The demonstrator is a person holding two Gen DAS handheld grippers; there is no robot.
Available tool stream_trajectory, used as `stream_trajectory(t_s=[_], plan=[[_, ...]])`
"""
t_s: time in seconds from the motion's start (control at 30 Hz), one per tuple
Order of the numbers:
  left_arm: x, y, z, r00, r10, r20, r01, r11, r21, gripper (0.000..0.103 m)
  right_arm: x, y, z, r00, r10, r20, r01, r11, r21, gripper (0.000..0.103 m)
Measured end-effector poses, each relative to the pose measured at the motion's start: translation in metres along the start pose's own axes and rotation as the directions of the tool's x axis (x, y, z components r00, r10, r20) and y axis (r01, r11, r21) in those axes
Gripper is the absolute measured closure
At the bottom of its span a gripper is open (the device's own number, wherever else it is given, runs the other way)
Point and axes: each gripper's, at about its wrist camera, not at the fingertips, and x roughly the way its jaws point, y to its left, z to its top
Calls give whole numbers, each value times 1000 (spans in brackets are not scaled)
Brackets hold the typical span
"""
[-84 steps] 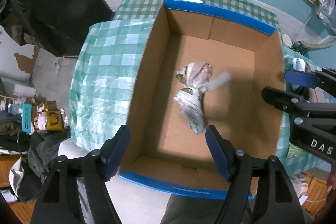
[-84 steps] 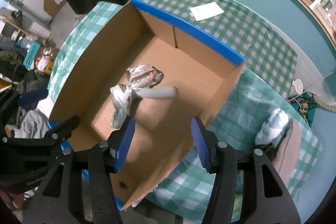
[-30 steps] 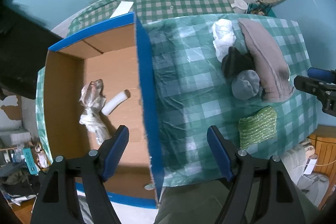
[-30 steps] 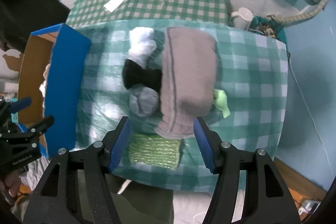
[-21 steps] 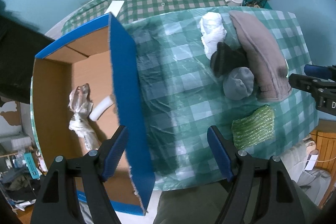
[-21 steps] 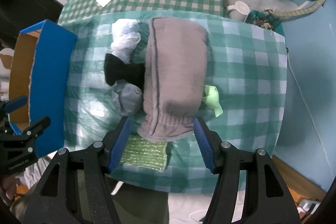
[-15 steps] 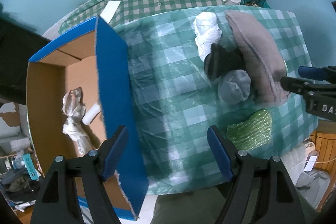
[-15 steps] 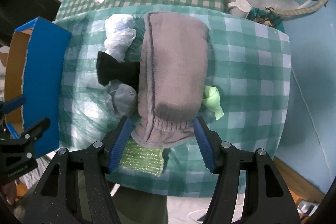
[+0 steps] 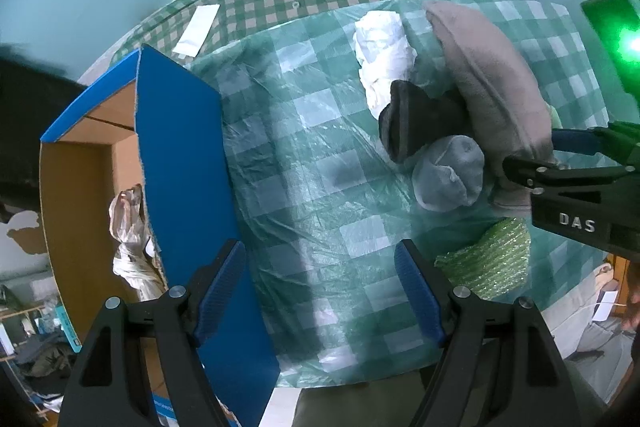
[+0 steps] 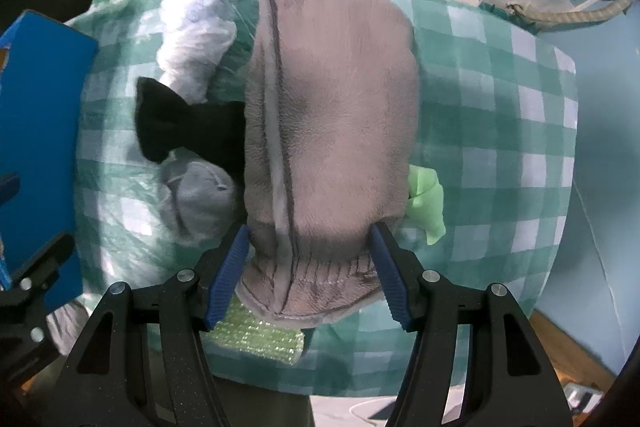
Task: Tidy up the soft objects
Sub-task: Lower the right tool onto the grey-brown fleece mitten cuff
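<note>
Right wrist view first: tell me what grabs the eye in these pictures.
A big grey fleece mitten fills the middle of the checked table, its cuff between the open blue pads of the right gripper. Black, white and grey bundles crowd its left side. In the left wrist view, a blue-sided cardboard box stands at the table's left.
</note>
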Motion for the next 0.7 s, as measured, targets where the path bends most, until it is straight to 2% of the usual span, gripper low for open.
stream_trajectory(t_s=[0.37, 0.7], plan=[[13, -7, 6, 999, -48, -20, 47, 999, -17, 25, 21, -9, 1, 1000, 4, 0, -4, 1000, -16, 40], [13, -24, 22, 996, -88, -23, 88, 996, -20, 25, 30, -24, -5, 997, 65, 47, -62, 996, -70, 41]])
